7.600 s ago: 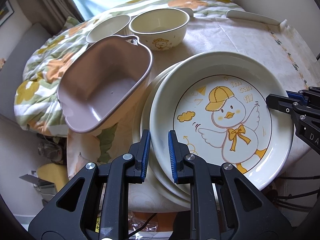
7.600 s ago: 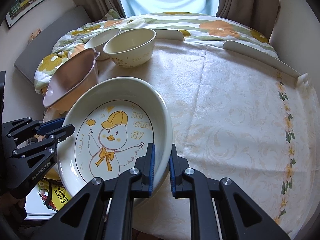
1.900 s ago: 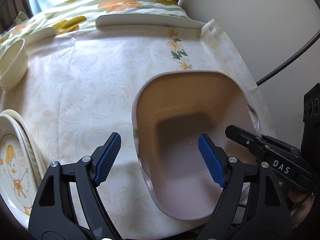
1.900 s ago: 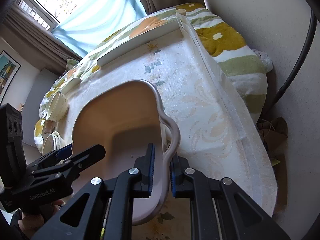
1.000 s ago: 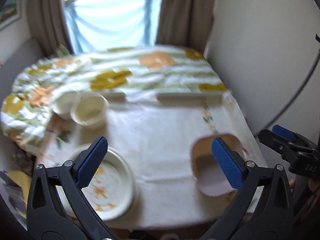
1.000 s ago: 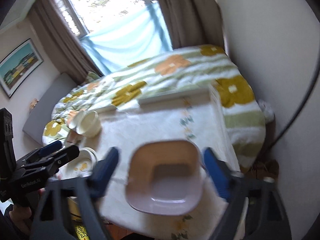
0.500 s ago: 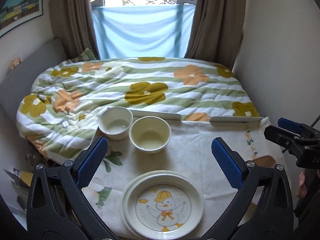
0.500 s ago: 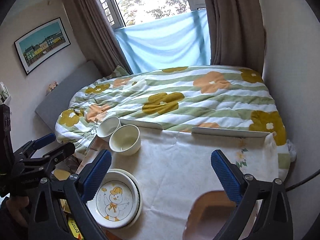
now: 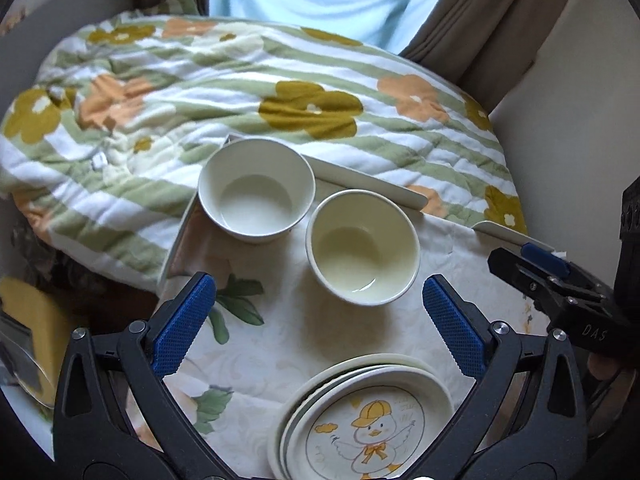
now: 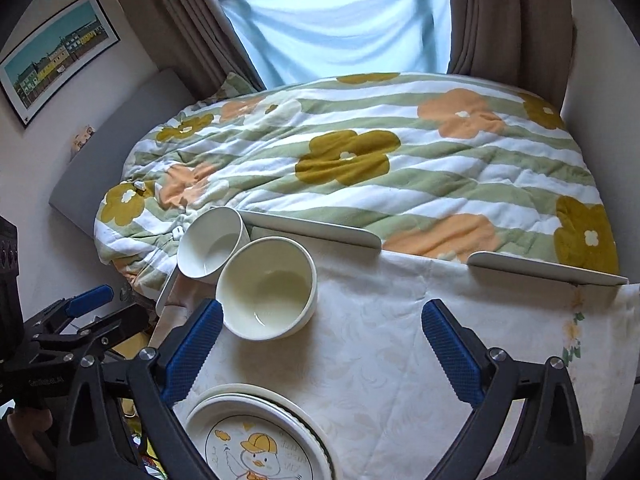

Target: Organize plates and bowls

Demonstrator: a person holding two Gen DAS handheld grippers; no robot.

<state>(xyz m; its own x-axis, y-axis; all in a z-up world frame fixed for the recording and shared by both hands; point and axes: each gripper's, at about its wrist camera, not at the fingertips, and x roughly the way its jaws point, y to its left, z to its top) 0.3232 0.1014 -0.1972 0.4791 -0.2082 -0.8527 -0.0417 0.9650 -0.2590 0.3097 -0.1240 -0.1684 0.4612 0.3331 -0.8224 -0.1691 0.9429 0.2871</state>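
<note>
Reading "DAS", the right gripper [image 9: 560, 280] hovers beside two bowls [image 9: 362, 246].

A home bedroom: floral quilt [image 10: 360, 160], curtains [image 10: 192, 20], framed picture [image 10: 52, 56].

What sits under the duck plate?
The duck plate tops a stack: rims of at least two more plates show beneath it. Their faces, and any further plates, are covered.
</note>
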